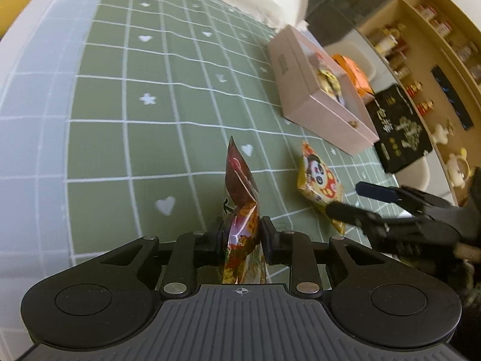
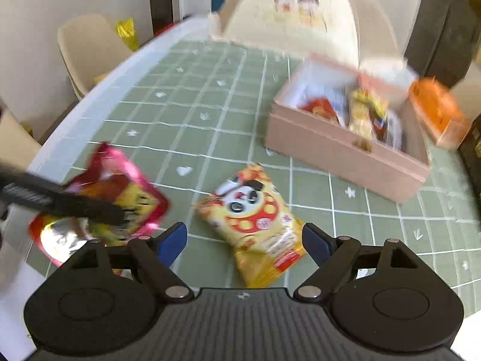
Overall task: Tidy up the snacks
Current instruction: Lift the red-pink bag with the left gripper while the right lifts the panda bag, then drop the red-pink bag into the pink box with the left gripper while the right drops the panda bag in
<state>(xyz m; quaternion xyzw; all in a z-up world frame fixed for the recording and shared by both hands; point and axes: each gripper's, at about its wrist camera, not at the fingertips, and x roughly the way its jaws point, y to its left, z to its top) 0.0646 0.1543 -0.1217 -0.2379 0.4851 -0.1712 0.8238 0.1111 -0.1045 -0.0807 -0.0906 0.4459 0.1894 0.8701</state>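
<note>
My left gripper [image 1: 242, 231] is shut on a red and pink snack packet [image 1: 240, 192], held upright on edge over the green checked tablecloth [image 1: 150, 90]. In the right wrist view the same packet [image 2: 120, 192] shows at the left, with a black finger [image 2: 75, 204] across it. A yellow panda packet [image 2: 255, 219] lies flat on the cloth, in line with the gap of my right gripper [image 2: 243, 240]. Its blue pads [image 2: 171, 243] stand wide apart and touch nothing. An open pink box [image 2: 345, 153] holding several snacks sits at the far right.
An orange box [image 2: 436, 111] sits behind the pink box, and a black box [image 1: 399, 129] lies beside it at the table edge. A cream bag [image 2: 294, 9] stands at the far end. Beige chairs [image 2: 87, 48] line the left side. Wooden shelves [image 1: 421, 30] stand beyond.
</note>
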